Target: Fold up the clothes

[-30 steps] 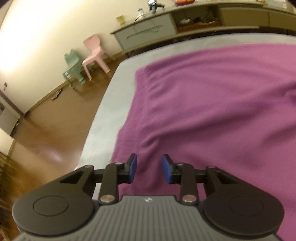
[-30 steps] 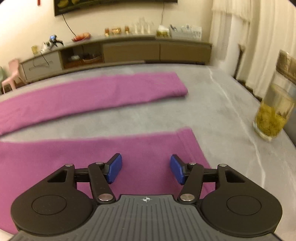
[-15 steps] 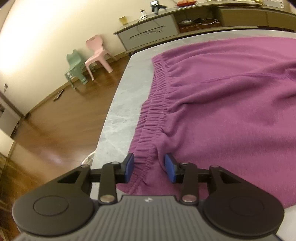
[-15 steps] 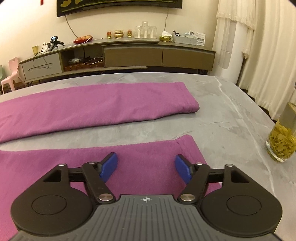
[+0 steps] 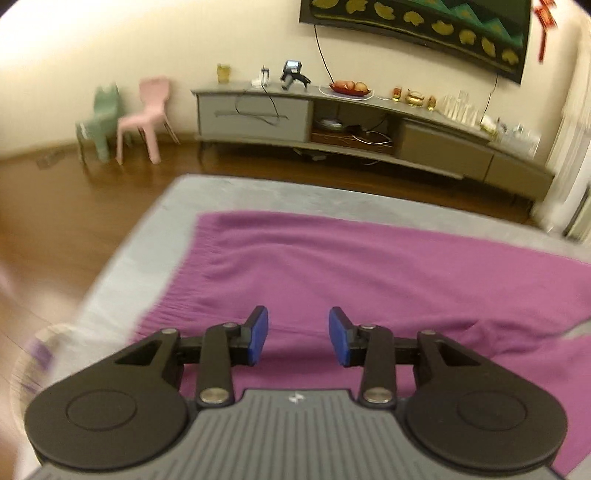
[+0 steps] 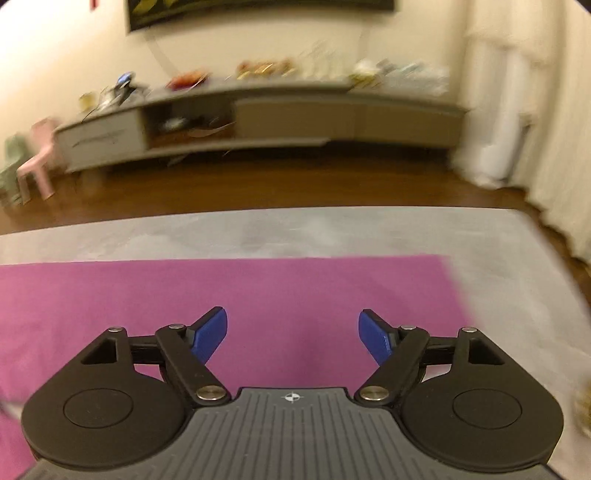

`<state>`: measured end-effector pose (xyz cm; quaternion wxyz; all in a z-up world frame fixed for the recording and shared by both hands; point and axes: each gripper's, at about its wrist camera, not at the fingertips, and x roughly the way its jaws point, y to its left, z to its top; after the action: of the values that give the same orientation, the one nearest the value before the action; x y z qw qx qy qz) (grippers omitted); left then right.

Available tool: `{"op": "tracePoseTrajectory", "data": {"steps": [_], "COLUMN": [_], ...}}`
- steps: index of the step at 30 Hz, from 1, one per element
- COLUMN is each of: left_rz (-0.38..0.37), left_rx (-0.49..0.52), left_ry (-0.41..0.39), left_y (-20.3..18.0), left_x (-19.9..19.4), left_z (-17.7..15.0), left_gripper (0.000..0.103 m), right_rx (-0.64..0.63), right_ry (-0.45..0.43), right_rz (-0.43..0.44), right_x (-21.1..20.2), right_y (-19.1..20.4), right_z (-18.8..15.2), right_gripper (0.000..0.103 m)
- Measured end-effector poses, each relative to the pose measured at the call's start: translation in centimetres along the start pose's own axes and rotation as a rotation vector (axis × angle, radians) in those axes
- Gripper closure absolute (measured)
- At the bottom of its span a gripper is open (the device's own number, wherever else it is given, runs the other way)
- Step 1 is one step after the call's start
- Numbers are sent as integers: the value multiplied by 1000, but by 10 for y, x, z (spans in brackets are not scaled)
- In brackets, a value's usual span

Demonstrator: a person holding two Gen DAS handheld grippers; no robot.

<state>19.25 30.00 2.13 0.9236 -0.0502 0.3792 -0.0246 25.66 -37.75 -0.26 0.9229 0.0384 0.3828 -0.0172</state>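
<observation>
Two tools above purple trousers [image 5: 369,280]: left tool [image 5: 298,335] released; right tool [image 6: 293,334] opening, empty.

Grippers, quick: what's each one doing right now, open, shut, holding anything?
Left gripper: open, nothing between the pads, above the purple garment.
Right gripper: jaws opening wide, nothing between them, over the same garment.

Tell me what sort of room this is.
Most likely a home living room: a long low media cabinet runs along the wall under a wall-mounted screen, two small children's chairs stand on wood flooring, and curtains hang at right.
</observation>
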Motion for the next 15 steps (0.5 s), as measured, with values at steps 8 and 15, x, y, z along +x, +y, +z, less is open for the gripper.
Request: {"op": "tracePoseTrajectory", "data": {"steps": [8,15], "left_rz": [-118,-201], "left_rx": [-52,-31], "left_ry": [51,62], "left_y": [-8,-42], "left_x": [41,48], "left_z": [4,0], "left_gripper": [65,65], "right_rx": [-487,-516], "right_ry": [146,126], "right_rz": [89,212], "right_x": [81,69], "right_y": [81,86], "right_z": [36,26], "right_gripper": [15,102]}}
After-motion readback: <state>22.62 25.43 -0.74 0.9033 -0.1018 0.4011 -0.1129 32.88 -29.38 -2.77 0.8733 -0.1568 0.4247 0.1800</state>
